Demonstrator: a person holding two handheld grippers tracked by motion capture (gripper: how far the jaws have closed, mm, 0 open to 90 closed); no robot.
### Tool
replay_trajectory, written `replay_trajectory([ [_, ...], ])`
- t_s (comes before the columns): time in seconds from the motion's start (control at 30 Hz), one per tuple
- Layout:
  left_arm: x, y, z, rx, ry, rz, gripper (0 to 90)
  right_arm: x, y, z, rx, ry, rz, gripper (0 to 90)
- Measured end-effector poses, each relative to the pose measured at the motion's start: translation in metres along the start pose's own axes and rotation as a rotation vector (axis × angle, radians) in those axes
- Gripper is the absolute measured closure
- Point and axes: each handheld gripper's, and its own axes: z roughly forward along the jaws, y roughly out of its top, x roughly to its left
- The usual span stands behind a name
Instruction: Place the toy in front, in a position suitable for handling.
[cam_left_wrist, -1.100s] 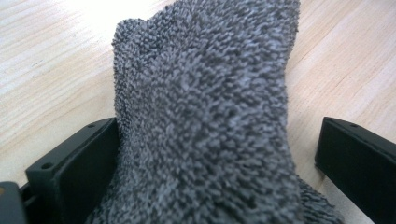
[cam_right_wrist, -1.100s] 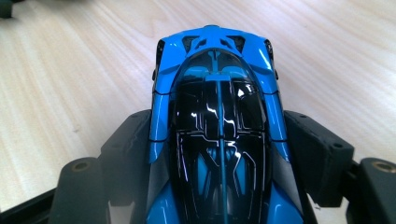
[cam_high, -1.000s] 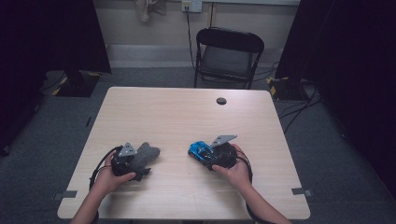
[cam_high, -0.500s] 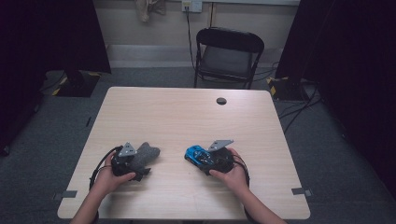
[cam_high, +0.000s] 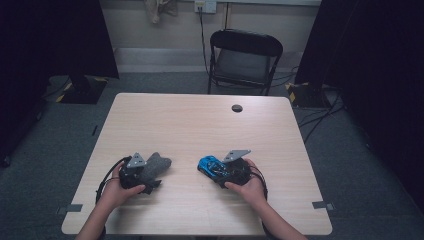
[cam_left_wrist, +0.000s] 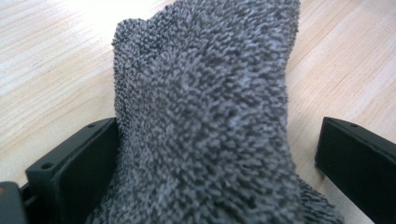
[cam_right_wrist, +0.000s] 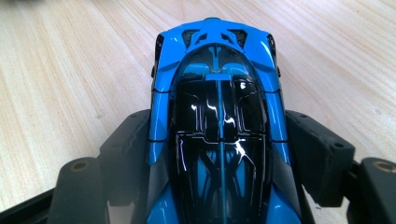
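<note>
A grey fuzzy cloth (cam_left_wrist: 201, 107) lies between the jaws of my left gripper (cam_left_wrist: 217, 123) on the wooden table. One jaw touches the cloth; the other stands clear of it with bare wood showing in the gap. In the high view the left gripper (cam_high: 148, 173) rests at the table's near left, with the cloth (cam_high: 157, 165) poking out up and to the right. My right gripper (cam_right_wrist: 217, 116) has both jaws against the sides of a blue and black toy car (cam_right_wrist: 219, 93). From above, the right gripper (cam_high: 216, 168) and the car (cam_high: 209, 164) sit near the front, right of centre.
The light wooden table (cam_high: 200, 125) has a small dark round spot (cam_high: 237, 108) near its far edge. A black folding chair (cam_high: 244, 57) stands behind the table. Dark curtains hang on both sides, and cables lie on the floor at the right.
My right hand has slid the car slightly left and toward the table's near edge. The left hand and the cloth have stayed put.
</note>
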Motion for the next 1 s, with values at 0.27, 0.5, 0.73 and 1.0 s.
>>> replay_trajectory([
  [0.27, 0.0, 0.0, 0.0, 0.0, 0.0, 0.0, 0.0, 0.0, 0.0, 0.001, -0.002, 0.0, -0.004, 27.2],
  [0.5, 0.0, 0.0, 0.0, 0.0, 0.0, 0.0, 0.0, 0.001, 0.001, 0.001, -0.002, -0.005, -0.015, 26.6],
  [0.73, 0.0, 0.0, 0.0, 0.0, 0.0, -0.001, 0.0, -0.001, 0.005, -0.003, -0.015, -0.012, -0.018, 20.1],
  [1.0, 0.0, 0.0, 0.0, 0.0, 0.0, -0.001, 0.0, -0.002, 0.006, -0.011, -0.017, -0.002, -0.005, 16.5],
])
